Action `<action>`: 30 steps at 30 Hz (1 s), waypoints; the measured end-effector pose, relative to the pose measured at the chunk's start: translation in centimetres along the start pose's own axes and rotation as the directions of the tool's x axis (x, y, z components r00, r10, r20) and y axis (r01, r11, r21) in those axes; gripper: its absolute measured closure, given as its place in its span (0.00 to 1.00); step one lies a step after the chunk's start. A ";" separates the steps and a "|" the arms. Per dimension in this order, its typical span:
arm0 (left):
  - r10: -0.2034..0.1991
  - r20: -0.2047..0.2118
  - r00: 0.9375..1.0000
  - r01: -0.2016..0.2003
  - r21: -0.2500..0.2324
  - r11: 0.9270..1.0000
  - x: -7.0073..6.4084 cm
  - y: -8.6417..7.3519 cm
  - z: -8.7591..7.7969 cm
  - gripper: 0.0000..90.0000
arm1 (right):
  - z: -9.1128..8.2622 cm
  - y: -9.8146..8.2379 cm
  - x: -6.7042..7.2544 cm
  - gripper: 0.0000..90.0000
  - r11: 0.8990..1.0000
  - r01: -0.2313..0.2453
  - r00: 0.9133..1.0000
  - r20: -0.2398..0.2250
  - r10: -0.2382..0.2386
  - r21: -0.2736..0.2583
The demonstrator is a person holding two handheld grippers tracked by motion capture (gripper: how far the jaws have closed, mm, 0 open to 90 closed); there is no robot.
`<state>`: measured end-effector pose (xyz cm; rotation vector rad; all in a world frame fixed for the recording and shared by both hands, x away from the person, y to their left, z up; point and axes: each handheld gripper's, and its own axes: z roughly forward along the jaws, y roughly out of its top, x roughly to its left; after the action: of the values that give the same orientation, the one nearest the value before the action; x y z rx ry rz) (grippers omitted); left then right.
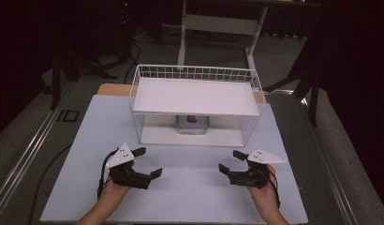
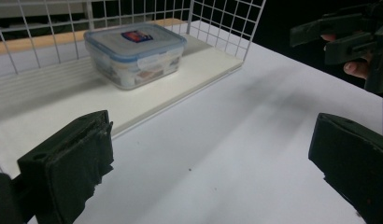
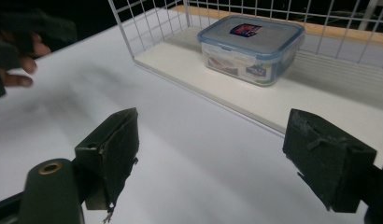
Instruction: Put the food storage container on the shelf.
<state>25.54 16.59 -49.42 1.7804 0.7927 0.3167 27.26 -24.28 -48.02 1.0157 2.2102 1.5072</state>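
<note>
Under the white shelf board (image 1: 195,96) of the wire rack (image 1: 246,75), on the rack's lower board (image 1: 157,134), a clear plastic food box (image 1: 193,124) with a blue-rimmed snap lid is seen, lying at twelve o'clock from the midpoint between the two grippers. It is set flat and upright, apart from the wire walls on every side, and some contents are glimpsed through its wall in the left gripper view (image 2: 133,53).

Both tools are held over the white table (image 1: 190,192), well short of the rack. The left gripper (image 1: 147,163) is carried with its jaws spread wide and nothing between them; the right gripper (image 1: 230,161) is likewise spread and empty, its pads (image 3: 112,149) being seen bare in the right gripper view.

The box (image 3: 252,46) is judged to be light to moderate in weight, stiff in the walls, and smooth enough to slip under a weak pinch. The lid is thought likely to flex, so a hold by the lid alone is best avoided. A grasp across the two short side walls, below the lid rim, is judged safest, or one wall taken by each gripper. Little headroom is left beneath the shelf, so a low, level approach from six o'clock is called for.
</note>
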 end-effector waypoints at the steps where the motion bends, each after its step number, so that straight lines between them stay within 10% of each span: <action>1: -0.002 0.000 1.000 0.002 -0.004 1.000 0.0 -0.1 -0.1 0.01 | -0.2 -0.1 -0.1 0.20 1.000 -0.010 1.000 -0.003 0.010 -0.003; 30: -0.002 0.004 1.000 0.002 0.011 1.000 -0.2 -2.4 -0.8 0.01 | -2.1 -4.1 -2.8 0.20 0.998 0.004 1.000 0.023 -0.005 0.055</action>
<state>24.12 17.47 -51.29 1.7898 0.7941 0.3081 26.48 -28.50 -51.22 1.0381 2.2479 1.4330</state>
